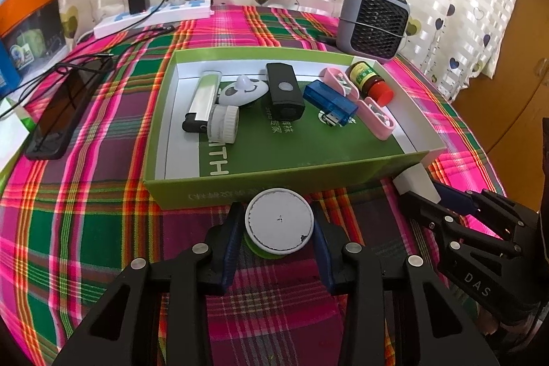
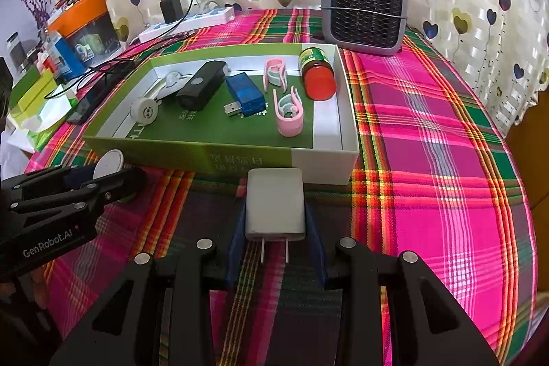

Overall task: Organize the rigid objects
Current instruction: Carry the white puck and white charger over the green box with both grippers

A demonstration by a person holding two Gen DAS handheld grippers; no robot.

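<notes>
I have both claws loaded just near of the green box (image 1: pixel 240 191), so I judge the step in hand is carrying the last loose pieces in. My left claw (image 1: pixel 278 230) is closed partway on a round white-lidded jar (image 1: pixel 279 221), its pads against the jar's sides. My right claw (image 2: pixel 275 222) is clamped on a white plug adapter (image 2: pixel 275 204), prongs pointing back toward me.

Next, I think, each claw must lift over the near wall and set down on bare floor in the near half of the box; the far half already holds the black torch (image 1: pixel 284 91), blue USB stick (image 1: pixel 330 100), pink clips (image 1: pixel 379 119) and red-capped bottle (image 1: pixel 370 80).

The surface under the plaid cloth (image 2: pixel 429 143) is hidden. Whether the jar is lifted clear of the cloth, I cannot tell. The box's print is unreadable.
</notes>
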